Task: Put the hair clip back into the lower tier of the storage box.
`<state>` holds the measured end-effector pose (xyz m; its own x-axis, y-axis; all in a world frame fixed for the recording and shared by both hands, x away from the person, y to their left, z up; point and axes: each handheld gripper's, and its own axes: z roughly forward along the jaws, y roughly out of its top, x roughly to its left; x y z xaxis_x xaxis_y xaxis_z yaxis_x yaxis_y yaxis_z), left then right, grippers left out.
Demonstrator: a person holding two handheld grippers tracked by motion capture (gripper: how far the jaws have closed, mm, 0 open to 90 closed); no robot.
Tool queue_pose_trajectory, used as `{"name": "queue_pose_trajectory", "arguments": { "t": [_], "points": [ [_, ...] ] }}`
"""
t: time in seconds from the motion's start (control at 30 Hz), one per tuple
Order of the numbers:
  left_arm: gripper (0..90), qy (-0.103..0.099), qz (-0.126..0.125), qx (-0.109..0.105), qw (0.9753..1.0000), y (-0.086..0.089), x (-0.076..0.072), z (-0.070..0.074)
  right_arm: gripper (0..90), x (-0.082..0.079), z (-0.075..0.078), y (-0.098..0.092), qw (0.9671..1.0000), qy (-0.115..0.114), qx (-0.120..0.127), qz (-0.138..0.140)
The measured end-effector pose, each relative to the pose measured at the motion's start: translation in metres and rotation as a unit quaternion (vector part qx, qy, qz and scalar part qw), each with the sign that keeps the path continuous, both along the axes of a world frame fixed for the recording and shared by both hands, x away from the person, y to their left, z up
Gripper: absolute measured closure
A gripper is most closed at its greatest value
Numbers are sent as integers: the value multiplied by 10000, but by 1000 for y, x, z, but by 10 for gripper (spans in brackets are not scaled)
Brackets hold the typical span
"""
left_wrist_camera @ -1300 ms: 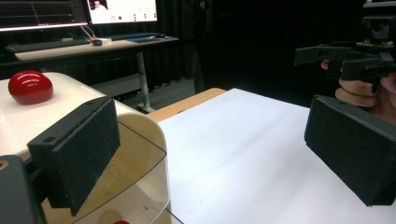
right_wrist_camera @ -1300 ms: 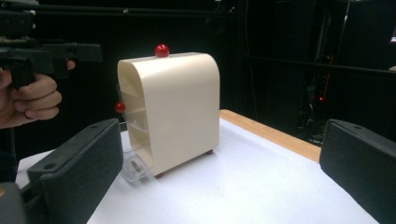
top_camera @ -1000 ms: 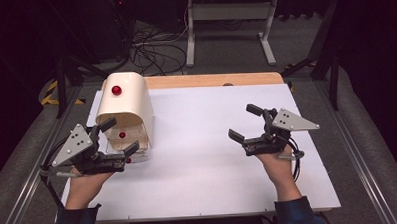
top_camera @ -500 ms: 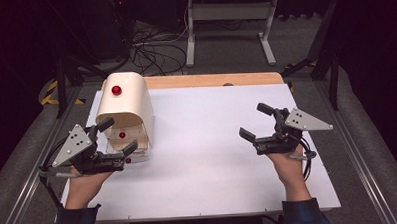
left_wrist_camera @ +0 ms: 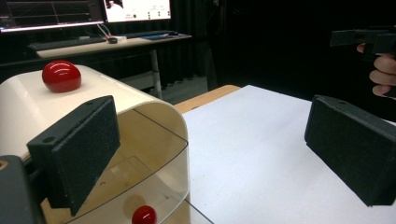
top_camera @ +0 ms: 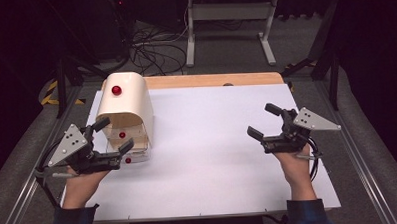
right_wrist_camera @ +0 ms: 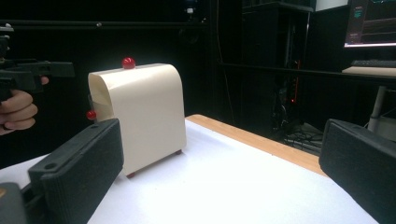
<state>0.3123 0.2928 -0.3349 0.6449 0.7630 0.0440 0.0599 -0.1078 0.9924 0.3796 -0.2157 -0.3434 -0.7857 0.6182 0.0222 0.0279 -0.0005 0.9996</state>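
a: where's the left gripper [top_camera: 115, 136]?

b: at the near left of the bench [top_camera: 212, 141], held in the person's left hand [top_camera: 79, 182], jaws spread wide and holding nothing. one jaw sits up by the clear front of the cream bread box [top_camera: 128, 102], the other lower, close to the front edge. i can't tell whether either touches it.

a: and the right gripper [top_camera: 265, 120]?

b: well over on the right side, held in the right hand [top_camera: 297, 169], jaws also spread apart, empty, pointing leftward across the white sheet [top_camera: 213, 156] toward the box.

a: what about the box itself?

b: it stands on the left part of the sheet, curved cream lid with a red knob [top_camera: 116, 90] on top. from the left gripper view, the clear door [left_wrist_camera: 140, 163] shows a wooden interior and a second small red knob [left_wrist_camera: 144, 215] low on the front.

a: beyond the bench?

b: a wooden strip [top_camera: 210, 80] along the far edge, then cables [top_camera: 149, 43] on the floor and a grey stand [top_camera: 228, 26]. monitors [left_wrist_camera: 84, 10] glow on a desk behind.
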Motion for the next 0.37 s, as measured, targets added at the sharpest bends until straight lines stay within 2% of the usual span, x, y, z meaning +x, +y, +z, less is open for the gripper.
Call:
{"name": "queue_pose_trajectory", "arguments": {
  "t": [0.37],
  "points": [
    [45,-30,70,14,10000,4,0,0,4,3,-6,2,10000,33,-73,20]
  ]
}}
